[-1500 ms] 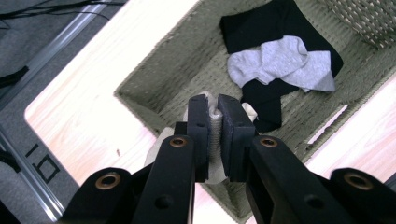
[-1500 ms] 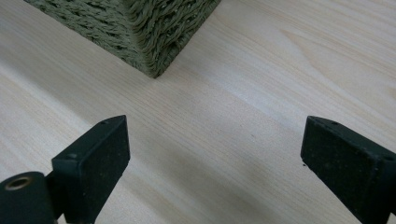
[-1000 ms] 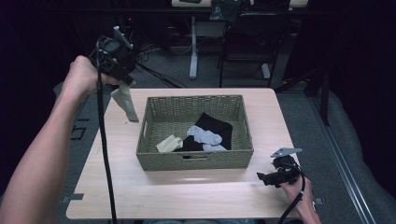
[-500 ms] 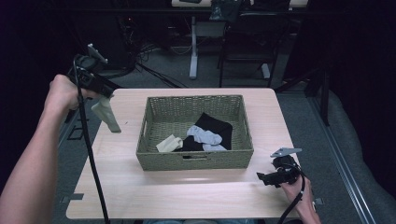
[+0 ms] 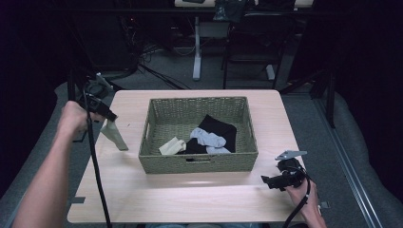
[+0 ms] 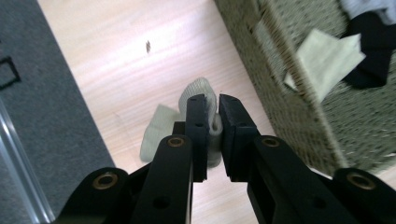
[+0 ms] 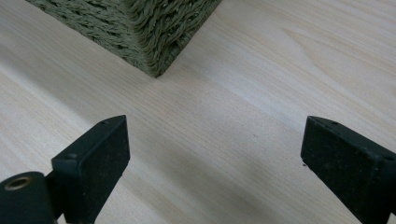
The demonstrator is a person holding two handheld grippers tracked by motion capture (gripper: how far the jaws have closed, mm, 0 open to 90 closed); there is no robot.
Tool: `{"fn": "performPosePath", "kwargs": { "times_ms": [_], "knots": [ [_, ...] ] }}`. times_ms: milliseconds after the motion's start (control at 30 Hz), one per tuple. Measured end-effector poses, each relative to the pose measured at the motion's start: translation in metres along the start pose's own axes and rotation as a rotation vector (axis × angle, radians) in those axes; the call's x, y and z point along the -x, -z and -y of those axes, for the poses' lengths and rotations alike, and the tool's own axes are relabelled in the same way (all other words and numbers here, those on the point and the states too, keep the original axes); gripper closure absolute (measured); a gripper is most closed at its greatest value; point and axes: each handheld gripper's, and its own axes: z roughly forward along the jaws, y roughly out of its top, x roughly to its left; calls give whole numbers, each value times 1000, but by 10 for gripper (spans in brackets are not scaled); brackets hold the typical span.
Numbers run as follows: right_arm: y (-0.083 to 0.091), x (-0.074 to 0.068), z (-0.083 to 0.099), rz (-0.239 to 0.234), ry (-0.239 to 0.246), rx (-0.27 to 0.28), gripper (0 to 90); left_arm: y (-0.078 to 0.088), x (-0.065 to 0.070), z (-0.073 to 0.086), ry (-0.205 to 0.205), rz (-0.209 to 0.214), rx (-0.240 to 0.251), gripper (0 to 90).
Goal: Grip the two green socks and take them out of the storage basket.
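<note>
A pale green sock [image 5: 115, 136] hangs from my left gripper [image 5: 108, 119], which is shut on its top edge just left of the woven basket [image 5: 157, 161]. In the left gripper view the sock [image 6: 161, 127] bunches between the jaws, its lower end reaching the wooden table [image 6: 116, 60]. Inside the basket lie a cream sock [image 5: 172, 146], a light grey sock [image 5: 207, 138] and a black garment [image 5: 219, 127]. My right gripper [image 5: 269, 182] rests low at the table's front right, jaws wide open on bare wood [image 7: 215, 140], the basket corner [image 7: 154, 28] just ahead.
The table [image 5: 190, 199] ends at a grey floor on the left [image 6: 42, 116]. Table legs and chairs stand in the dark behind the table's far edge. Cables trail from both grippers.
My left gripper has carried the sock down and to the left, from high above the table's back left to just above the wood beside the basket. The right gripper has stayed put.
</note>
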Motion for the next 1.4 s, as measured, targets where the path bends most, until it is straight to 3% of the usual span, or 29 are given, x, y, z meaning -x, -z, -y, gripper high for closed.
{"fn": "performPosePath", "kwargs": {
  "times_ms": [67,300,567,767,933,1067,1100,1167,1300,1400],
  "knots": [
    [0,0,0,-1,-6,4,75,-15,-3,5,10,8,-20,820],
    [0,0,0,1,-3,2,75,-44,-10,17,33,28,-58,818],
    [0,0,0,-3,-3,2,74,-86,-14,38,68,85,-107,811],
    [0,0,0,-1,0,-2,74,-106,-13,48,85,126,-105,768],
    [0,0,0,-1,-4,-1,74,-109,-14,53,105,144,-80,646],
    [0,0,0,-2,-2,0,74,-103,-15,57,120,120,-53,409],
    [0,0,0,-2,-2,0,74,-100,-15,58,118,111,-45,409],
    [0,0,0,-3,-3,3,74,-92,-14,61,116,83,-21,285],
    [0,0,0,-2,-3,2,74,-78,-13,63,108,62,17,181],
    [0,0,0,-1,-2,0,74,-69,-13,62,106,51,38,154]
  ]
}}
